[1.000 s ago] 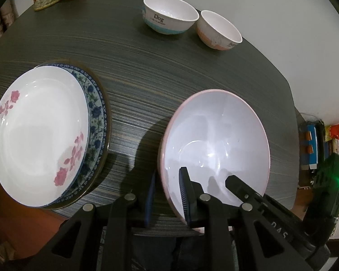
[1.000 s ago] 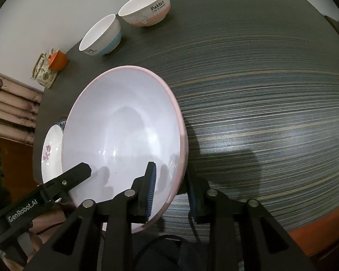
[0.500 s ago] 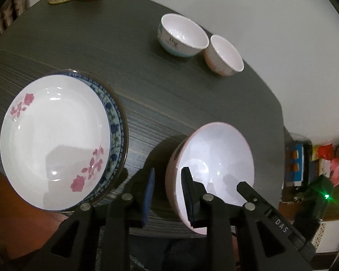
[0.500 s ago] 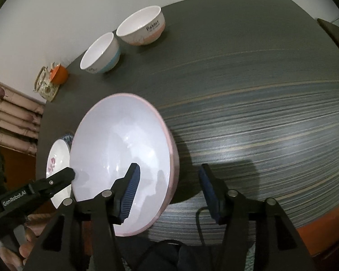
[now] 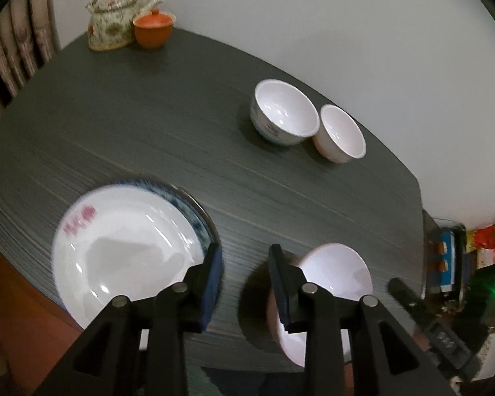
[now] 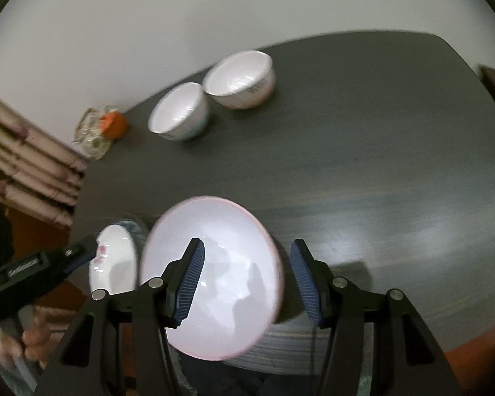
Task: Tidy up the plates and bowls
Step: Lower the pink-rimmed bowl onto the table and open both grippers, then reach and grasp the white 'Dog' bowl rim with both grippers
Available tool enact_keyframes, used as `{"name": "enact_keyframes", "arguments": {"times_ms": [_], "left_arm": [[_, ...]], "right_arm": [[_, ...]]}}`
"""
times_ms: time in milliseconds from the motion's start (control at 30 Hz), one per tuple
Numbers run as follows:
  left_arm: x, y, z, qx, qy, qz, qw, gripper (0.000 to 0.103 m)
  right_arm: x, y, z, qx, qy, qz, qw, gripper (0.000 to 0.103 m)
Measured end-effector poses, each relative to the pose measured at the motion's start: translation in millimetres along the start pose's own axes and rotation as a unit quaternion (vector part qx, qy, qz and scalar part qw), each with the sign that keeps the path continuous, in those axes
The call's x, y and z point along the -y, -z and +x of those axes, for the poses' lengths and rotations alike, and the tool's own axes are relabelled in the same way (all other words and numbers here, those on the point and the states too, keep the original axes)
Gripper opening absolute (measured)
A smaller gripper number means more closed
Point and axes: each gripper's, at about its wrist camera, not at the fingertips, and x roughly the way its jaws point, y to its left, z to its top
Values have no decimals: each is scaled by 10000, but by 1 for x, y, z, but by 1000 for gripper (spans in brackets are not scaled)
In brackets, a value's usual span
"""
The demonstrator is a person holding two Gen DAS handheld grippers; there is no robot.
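A large pink-rimmed white bowl (image 5: pixel 336 277) (image 6: pixel 214 274) sits on the dark table near its front edge. My left gripper (image 5: pixel 244 280) is open and empty, above the table between the bowl and the plate stack. My right gripper (image 6: pixel 246 280) is open and empty, its jaws standing apart above the bowl's right rim. A white plate with pink flowers (image 5: pixel 122 247) (image 6: pixel 114 264) lies on a blue-patterned plate (image 5: pixel 189 208) at the left front. Two small bowls, one blue-banded (image 5: pixel 282 112) (image 6: pixel 178 112) and one pink-banded (image 5: pixel 341 133) (image 6: pixel 241 79), stand side by side at the back.
A floral teapot (image 5: pixel 110 23) and an orange lidded cup (image 5: pixel 153 28) stand at the table's (image 5: pixel 148 125) far left corner by the wall. Curtains hang at the left. Clutter lies on the floor past the table's right edge.
Both grippers let go of the large bowl, opened wide and pulled back and up. The bowl now rests on the table.
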Motion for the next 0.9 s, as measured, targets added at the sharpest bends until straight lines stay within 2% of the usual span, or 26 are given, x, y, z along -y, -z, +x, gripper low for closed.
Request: {"name": "enact_keyframes", "arguments": {"times_ms": [167, 400, 667, 900], "left_arm": [[-6, -23, 1, 64, -191, -7, 9998, 31], [-15, -61, 16, 15, -130, -265, 9996, 31], [-7, -109, 53, -79, 170, -375, 9991, 31], [-1, -143, 93, -152, 445, -436, 9979, 31]], "right_arm": [[-18, -26, -4, 53, -186, -457, 9988, 54], [-41, -75, 15, -167, -242, -630, 9976, 54], [-59, -121, 58, -439, -325, -584, 9968, 53], [-68, -151, 110, -691, -378, -460, 9958, 49]]}}
